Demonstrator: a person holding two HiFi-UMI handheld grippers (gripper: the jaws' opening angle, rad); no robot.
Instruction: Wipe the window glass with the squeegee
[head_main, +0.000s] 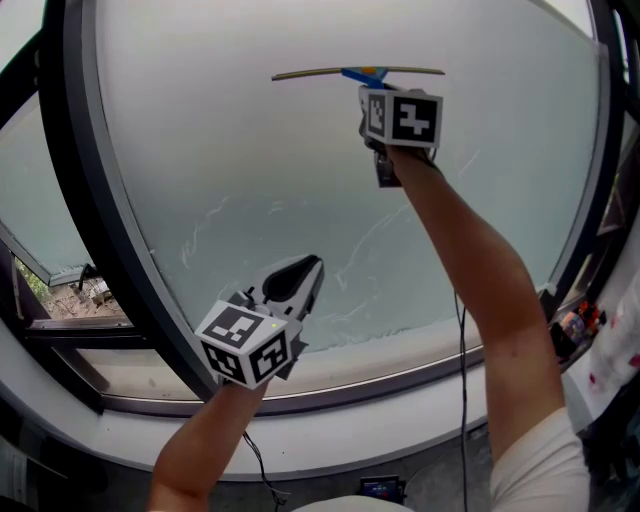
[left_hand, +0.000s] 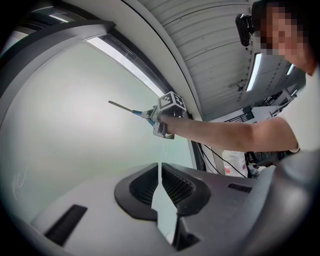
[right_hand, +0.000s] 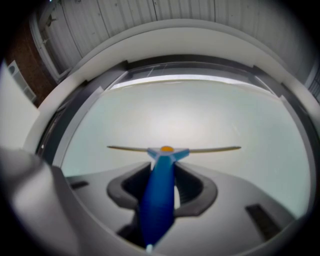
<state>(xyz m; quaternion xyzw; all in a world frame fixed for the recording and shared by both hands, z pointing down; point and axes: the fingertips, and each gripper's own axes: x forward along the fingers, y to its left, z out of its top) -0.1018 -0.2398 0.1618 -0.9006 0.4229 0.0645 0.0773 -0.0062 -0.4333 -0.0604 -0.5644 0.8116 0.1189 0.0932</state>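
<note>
No word, number or brand can be read. The left marker cube (head_main: 248, 343), behind its fingers (head_main: 298, 280), and the right marker cube (head_main: 402, 116) bear only black-and-white square patterns; red print on a white bag (left_hand: 233, 164), right of the left fingers, is too small to read

A dark metal window frame (head_main: 108, 220) curves up the left side, with a pale flat sill (head_main: 420, 342) along its lower edge. Further left is a second, tilted pane in a grey frame (head_main: 35, 215), and rubble on the ground outside (head_main: 78, 292) shows under it. A thin black cable (head_main: 462, 400) hangs near a small dark device with a blue screen (head_main: 381, 489). Small colourful objects (head_main: 578, 322) at the right are too blurred to name. Overhead runs a ribbed grey ceiling (left_hand: 215, 40) with a long tube light (left_hand: 255, 70); a white bag with red print (left_hand: 231, 162) stands lower down
</note>
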